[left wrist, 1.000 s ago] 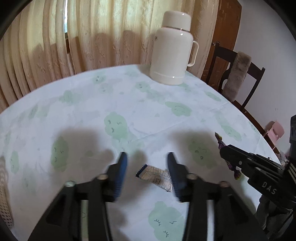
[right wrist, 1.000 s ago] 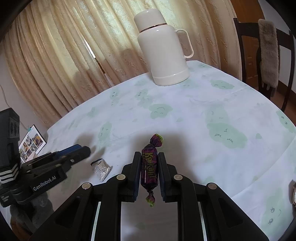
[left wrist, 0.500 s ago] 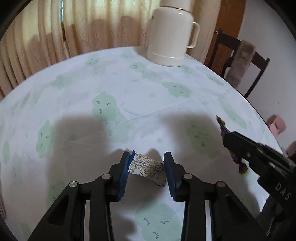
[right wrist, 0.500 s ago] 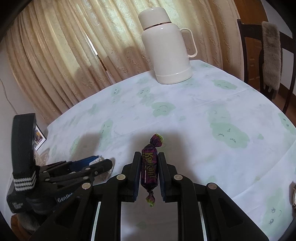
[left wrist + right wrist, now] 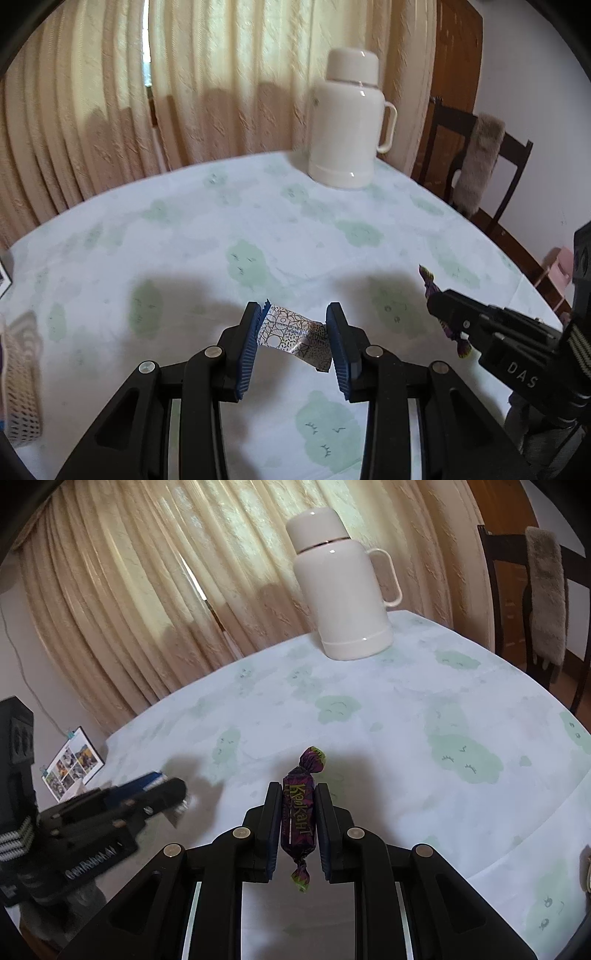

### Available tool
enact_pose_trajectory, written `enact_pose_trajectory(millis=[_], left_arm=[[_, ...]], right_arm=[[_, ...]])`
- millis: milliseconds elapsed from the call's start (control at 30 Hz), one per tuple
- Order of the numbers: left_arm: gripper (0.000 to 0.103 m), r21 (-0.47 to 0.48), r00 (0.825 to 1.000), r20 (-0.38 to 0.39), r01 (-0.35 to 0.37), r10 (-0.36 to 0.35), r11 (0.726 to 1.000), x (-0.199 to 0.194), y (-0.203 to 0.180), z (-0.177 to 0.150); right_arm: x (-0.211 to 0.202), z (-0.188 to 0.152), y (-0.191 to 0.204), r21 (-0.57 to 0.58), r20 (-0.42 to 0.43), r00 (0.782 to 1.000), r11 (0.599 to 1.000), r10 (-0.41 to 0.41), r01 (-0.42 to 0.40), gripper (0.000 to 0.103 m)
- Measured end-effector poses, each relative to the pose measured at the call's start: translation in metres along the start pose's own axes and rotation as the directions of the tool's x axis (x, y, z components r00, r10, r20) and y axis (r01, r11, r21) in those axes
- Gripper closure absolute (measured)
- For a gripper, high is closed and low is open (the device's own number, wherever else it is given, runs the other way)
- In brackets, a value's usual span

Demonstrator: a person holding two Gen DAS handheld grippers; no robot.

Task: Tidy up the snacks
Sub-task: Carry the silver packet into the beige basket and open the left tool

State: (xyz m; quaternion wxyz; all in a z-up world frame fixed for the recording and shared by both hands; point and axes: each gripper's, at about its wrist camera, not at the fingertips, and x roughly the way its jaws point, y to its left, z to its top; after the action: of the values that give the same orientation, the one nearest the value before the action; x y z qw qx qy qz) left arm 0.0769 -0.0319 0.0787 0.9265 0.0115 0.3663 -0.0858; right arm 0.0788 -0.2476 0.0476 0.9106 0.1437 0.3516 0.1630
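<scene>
Silver wrapper point(image 5: 295, 338) now sits clamped between the blue pads point(image 5: 248, 354) of the left gripper point(image 5: 295, 343), in the lower middle of the left wrist frame. One second ago these jaws stood apart around it on the tablecloth point(image 5: 229, 229); now they have closed and the view seems raised, so I judge the snack is lifted. The right gripper point(image 5: 295, 823) still holds the purple candy point(image 5: 298, 819) tight, unchanged. Both snacks are secured; probably the next step is carrying them to the woven basket point(image 5: 22, 384) at the lower left edge.
</scene>
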Motion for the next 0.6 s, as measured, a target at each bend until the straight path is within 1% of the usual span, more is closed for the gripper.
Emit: enact_pose_trajectory(millis=[133, 267, 333, 467, 600], left_arm=[[0.07, -0.002, 0.998, 0.04, -0.043, 0.043, 0.999, -0.015, 0.009, 0.0], [0.07, -0.038, 0.994, 0.073, -0.082, 0.085, 0.996, -0.035, 0.03, -0.005], [0.07, -0.056, 0.988, 0.097, -0.115, 0.12, 0.992, -0.047, 0.042, -0.007], [0.07, -0.108, 0.968, 0.149, -0.185, 0.2, 0.977, -0.074, 0.072, -0.012], [0.07, -0.167, 0.952, 0.169, -0.228, 0.255, 0.959, -0.091, 0.103, -0.019]], right_arm=[[-0.004, 0.001, 0.004, -0.021, 0.023, 1.0, 1.0, 0.013, -0.013, 0.084], [-0.005, 0.0, 0.01, -0.053, 0.029, 0.999, 0.998, 0.017, -0.016, 0.084], [-0.005, -0.001, 0.012, -0.065, 0.03, 0.999, 0.998, 0.021, -0.019, 0.084], [-0.002, -0.002, 0.013, -0.084, 0.027, 0.999, 0.996, 0.017, -0.015, 0.084], [0.002, -0.003, 0.014, -0.09, 0.015, 1.0, 0.996, 0.005, -0.003, 0.084]])
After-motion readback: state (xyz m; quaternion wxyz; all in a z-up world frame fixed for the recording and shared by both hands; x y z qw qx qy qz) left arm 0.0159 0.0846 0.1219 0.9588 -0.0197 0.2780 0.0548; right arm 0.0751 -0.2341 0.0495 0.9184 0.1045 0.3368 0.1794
